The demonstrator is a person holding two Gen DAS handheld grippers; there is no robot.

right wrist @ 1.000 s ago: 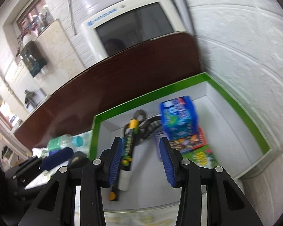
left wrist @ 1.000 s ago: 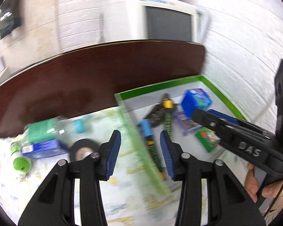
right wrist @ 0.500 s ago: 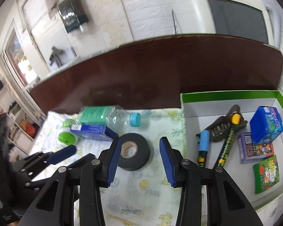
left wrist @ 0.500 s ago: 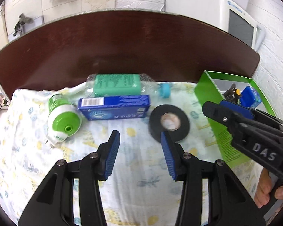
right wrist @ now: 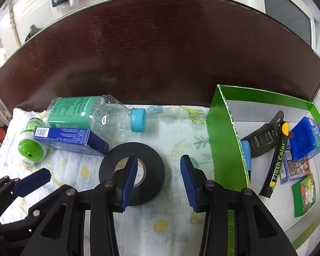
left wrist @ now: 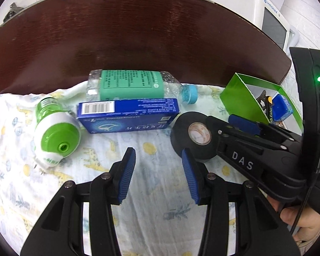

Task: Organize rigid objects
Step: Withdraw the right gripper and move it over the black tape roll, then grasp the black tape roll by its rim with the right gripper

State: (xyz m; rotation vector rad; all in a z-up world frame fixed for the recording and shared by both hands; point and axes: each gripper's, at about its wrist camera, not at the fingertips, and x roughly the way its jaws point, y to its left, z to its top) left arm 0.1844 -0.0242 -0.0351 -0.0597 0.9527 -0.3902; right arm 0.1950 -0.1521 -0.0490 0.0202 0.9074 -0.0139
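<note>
Patterned cloth (right wrist: 160, 217) on the dark tabletop (right wrist: 160, 49) carries the black tape roll (right wrist: 153, 162), so I centre my empty, half-open right tool (right wrist: 157, 179) over its rim before squeezing.

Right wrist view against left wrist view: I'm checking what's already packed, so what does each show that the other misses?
Only the right wrist view shows the box's floor: hair clip, green packet, purple card. Only the left wrist view shows a hand holding the right tool. Both show the tape roll, bottle, blue carton, blue case, marker.
</note>
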